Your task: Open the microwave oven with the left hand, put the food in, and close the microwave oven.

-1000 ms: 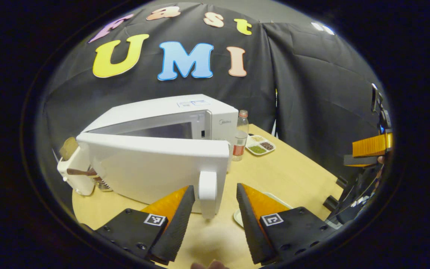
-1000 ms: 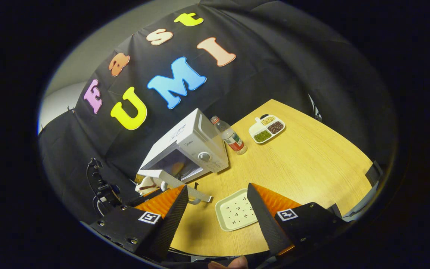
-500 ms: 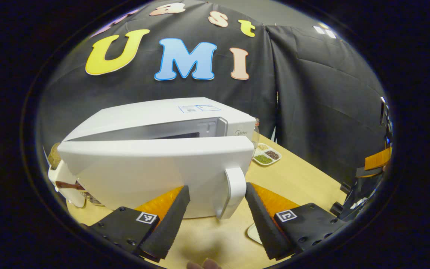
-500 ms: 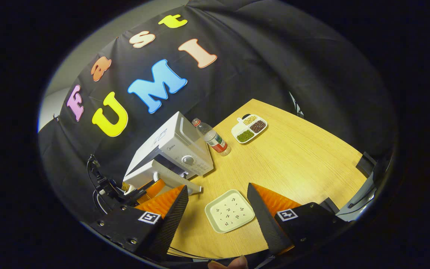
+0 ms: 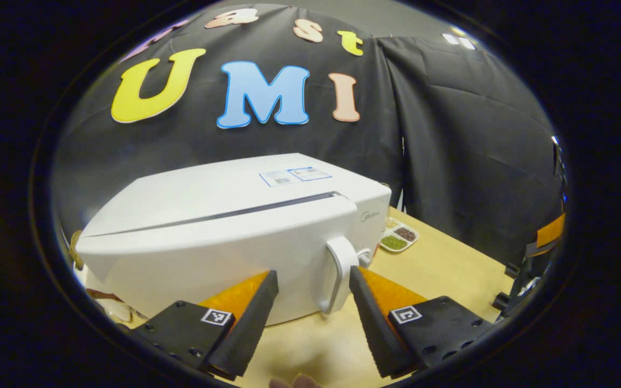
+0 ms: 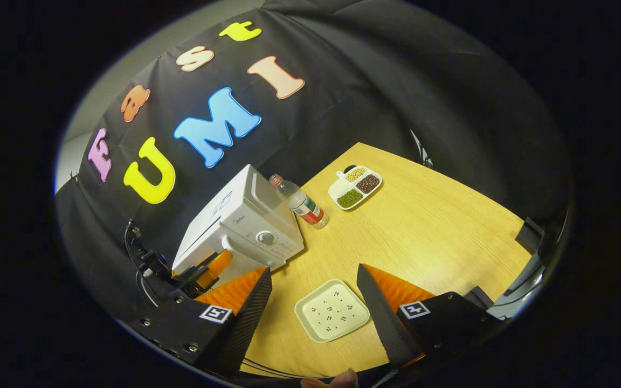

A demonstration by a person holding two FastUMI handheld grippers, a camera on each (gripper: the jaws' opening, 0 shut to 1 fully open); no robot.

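Left gripper spread, fingers either side of microwave door handle, not pinching; door nearly flush with microwave.

Right gripper spread, hovering above table; right gripper view adds square plate, bottle, divided dish far right.

The left gripper view sat low and very near the microwave oven, facing its door and handle almost level, with the wooden table running off to the right. The right gripper view looked from higher and farther back, tilted down across the table, with the microwave oven small at its left. Both views took in the microwave oven, the table and the divided dish.
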